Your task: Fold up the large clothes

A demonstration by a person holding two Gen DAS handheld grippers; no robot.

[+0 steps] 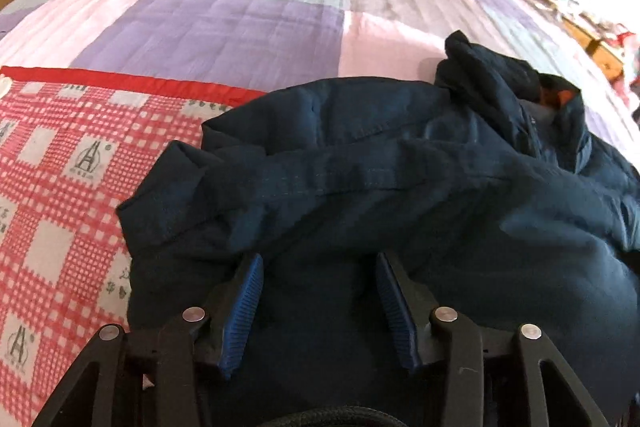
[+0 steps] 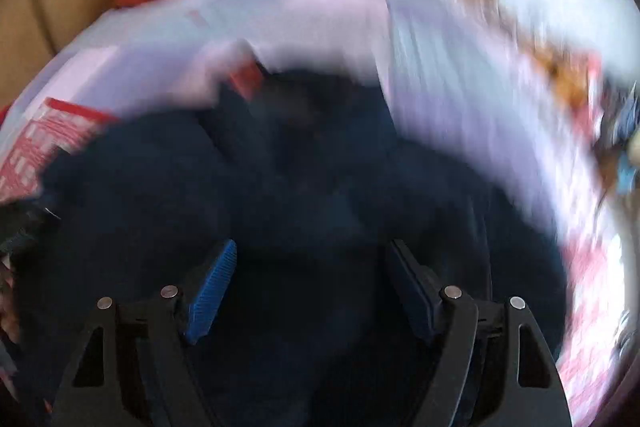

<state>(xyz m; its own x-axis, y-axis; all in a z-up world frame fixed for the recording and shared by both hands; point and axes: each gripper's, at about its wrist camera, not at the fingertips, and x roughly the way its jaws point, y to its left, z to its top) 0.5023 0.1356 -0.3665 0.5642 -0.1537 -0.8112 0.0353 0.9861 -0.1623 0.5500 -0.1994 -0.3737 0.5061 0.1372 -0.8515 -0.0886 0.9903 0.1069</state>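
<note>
Two tongs, left tongs [image 1: 319,259] and right tongs [image 2: 312,247], spread over one jacket [image 1: 400,167].

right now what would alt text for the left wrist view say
A crumpled dark navy jacket lies on a bed's purple and pink patchwork quilt, with the open left gripper just above it. A red checked cloth lies left.

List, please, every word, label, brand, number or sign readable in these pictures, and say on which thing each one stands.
No text reads clearly.
Red checked cloth: repeated grey tower-shaped logo like an "A", with small characters too small to read.
Purple patchwork quilt: a red heart and an outline drawing, no words.
Dark blue jacket: no label visible.
Right wrist view: too blurred.
</note>
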